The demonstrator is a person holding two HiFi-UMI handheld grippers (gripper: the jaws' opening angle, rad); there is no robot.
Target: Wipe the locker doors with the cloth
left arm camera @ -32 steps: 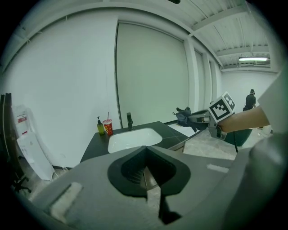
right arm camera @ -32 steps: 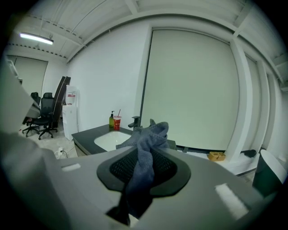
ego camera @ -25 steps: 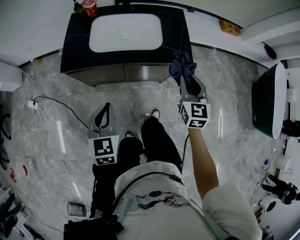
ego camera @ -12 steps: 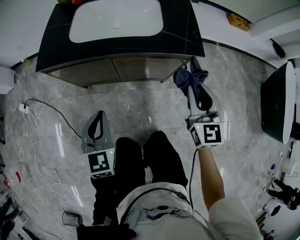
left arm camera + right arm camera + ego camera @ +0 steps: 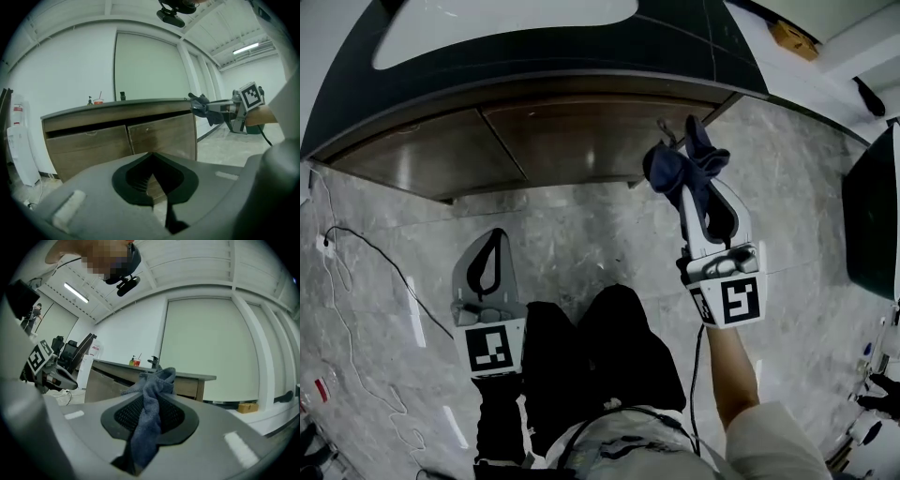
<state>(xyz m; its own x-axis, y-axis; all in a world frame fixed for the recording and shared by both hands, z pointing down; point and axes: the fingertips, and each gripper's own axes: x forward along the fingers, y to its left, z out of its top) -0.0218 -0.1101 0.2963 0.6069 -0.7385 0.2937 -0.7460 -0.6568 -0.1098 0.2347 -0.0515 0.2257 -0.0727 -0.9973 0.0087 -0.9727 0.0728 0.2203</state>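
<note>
Right gripper (image 5: 686, 187) is clamped on a dark blue cloth (image 5: 675, 167). The fabric runs down between the jaws and bunches out past their tips. Left gripper (image 5: 495, 236) has its jaws together with nothing between them. It hangs low over the marble floor (image 5: 581, 248), well apart from the cloth.

Ahead of both grippers stands a vanity cabinet under a dark counter (image 5: 609, 47) with a white basin (image 5: 487, 23). It has two wood-faced doors. The right-hand door (image 5: 581, 141) lies just ahead and to the left of the cloth. The left-hand door (image 5: 412, 159) lies further left, ahead of the left gripper. The cloth wad sits near the outer edge of the right-hand door, close under the counter. Contact with the wood cannot be confirmed from any view.

Assessment: the step in hand appears to be bringing the cloth onto the door face; wiping seems not yet begun.

Recommendations:
- Present the bunched fabric to the wood first, so that no jaw tip scrapes the finish.
- Begin at the upper outer corner of the right-hand door and draw overlapping strokes toward the seam between the doors. Work downward, then repeat on the left-hand door.
- Press lightly and evenly; a hard drag could pull the cloth out of the grip.
- Keep the left gripper clear of the wiping path.
</note>
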